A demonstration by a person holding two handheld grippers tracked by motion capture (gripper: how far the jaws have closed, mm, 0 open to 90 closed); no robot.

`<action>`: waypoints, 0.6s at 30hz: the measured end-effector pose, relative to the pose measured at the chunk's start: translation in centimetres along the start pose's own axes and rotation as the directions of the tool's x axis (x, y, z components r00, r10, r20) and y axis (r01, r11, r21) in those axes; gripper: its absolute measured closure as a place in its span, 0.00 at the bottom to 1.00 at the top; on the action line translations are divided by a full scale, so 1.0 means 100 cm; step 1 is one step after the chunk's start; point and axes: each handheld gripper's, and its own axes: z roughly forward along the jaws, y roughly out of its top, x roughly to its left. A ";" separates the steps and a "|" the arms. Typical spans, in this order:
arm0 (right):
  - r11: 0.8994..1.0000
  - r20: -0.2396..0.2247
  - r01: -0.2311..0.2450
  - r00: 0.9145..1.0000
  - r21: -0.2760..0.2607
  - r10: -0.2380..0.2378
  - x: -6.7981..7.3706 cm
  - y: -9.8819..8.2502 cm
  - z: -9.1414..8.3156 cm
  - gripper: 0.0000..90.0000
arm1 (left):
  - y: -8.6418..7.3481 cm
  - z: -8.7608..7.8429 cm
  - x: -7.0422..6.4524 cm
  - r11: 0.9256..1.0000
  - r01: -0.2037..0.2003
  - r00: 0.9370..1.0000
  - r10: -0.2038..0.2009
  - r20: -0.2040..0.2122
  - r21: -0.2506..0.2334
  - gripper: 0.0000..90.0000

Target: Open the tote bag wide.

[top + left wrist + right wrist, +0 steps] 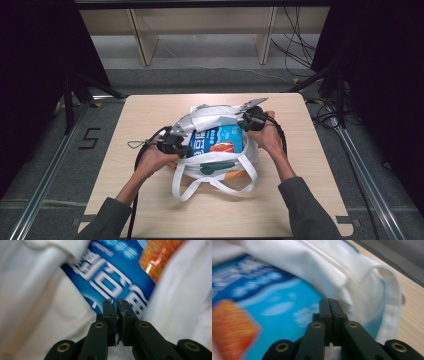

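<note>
Pinching nothing that I can see, your left gripper (116,302) is keeping its jaws nearly pressed together against the blue packet (112,272), and your right gripper (329,301) is closing its jaws fully beside the white cloth bag (332,265). That bag (220,167) is lying in the middle of the wooden table (150,115), with the packet (220,140) inside its mouth.

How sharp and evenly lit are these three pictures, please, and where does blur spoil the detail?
High view: sharp and evenly lit on the table, dark at both sides. Left gripper view: the jaws are crisp, but the blue packet and white bag are smeared by blur. Right gripper view: the jaws are sharp, the packet is blurred, and the bag's cloth is only soft.
</note>
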 end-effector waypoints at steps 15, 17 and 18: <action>0.985 -0.235 0.157 0.962 0.075 -0.135 0.060 -0.072 -0.018 1.00 | 0.002 0.017 0.042 0.992 0.113 0.990 -0.107 -0.093 0.062 0.99; 0.984 -0.215 0.160 0.967 0.082 -0.140 0.063 -0.068 -0.021 1.00 | 0.006 0.012 0.034 0.995 0.088 0.993 -0.085 -0.085 0.040 0.96; 0.984 -0.200 0.170 0.967 0.048 -0.157 0.063 -0.065 -0.023 1.00 | 0.006 0.008 0.032 0.996 0.092 0.993 -0.090 -0.073 0.020 0.94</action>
